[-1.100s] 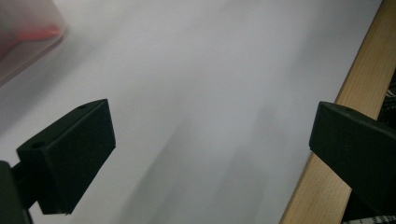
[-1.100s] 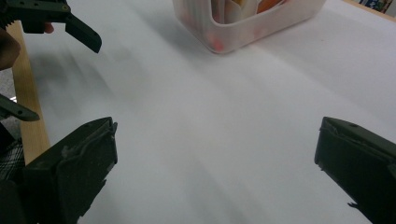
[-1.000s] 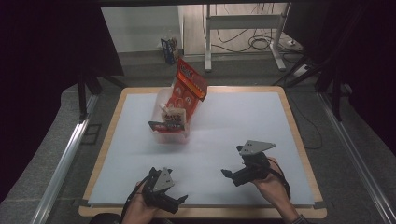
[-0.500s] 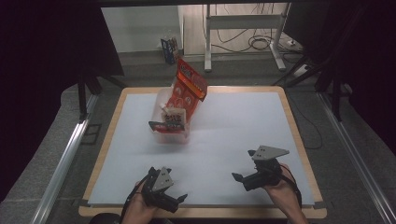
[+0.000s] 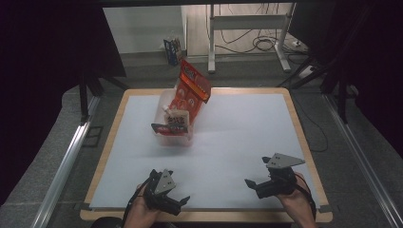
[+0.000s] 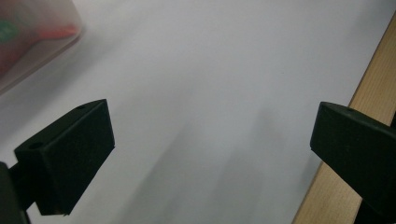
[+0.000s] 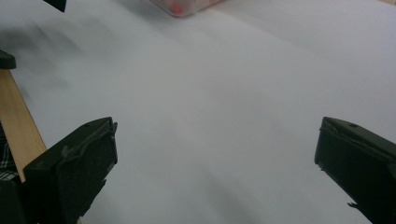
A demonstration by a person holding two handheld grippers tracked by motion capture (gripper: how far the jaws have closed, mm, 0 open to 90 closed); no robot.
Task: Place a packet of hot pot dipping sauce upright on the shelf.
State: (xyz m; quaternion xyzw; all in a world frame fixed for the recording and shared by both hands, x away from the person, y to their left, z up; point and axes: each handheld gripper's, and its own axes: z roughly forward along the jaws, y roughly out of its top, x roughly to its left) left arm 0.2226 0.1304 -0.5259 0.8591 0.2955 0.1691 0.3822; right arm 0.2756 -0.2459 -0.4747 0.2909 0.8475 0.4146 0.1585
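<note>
The surface (image 5: 237, 142), a pale sheet with a wooden border, carries one cluster of things, and that cluster sits well ahead of both tongs, toward the far left part of the sheet. It is a clear plastic tub (image 5: 173, 135) packed with snack packets. A tall red bag (image 5: 192, 90) leans up out of its far end, probably because it is too long to lie flat inside. A smaller packet (image 5: 178, 121) stands in front of the bag, with a dark one (image 5: 164, 128) at the near rim.

Both tongs rest low at the near edge, held back from the tub as though the packing is finished or paused. The left tongs (image 5: 180, 202) sit nearest the tub, which lies ahead and slightly right of them; in the left gripper view their jaws stand spread wide with nothing between, the tub's blurred corner (image 6: 32, 37) at upper left and the wooden border beside the right jaw. The right tongs (image 5: 251, 183) are well apart from the tub, which lies far ahead to their left. Their jaws are likewise spread and empty over bare sheet, pointing inward toward the tub.
</note>
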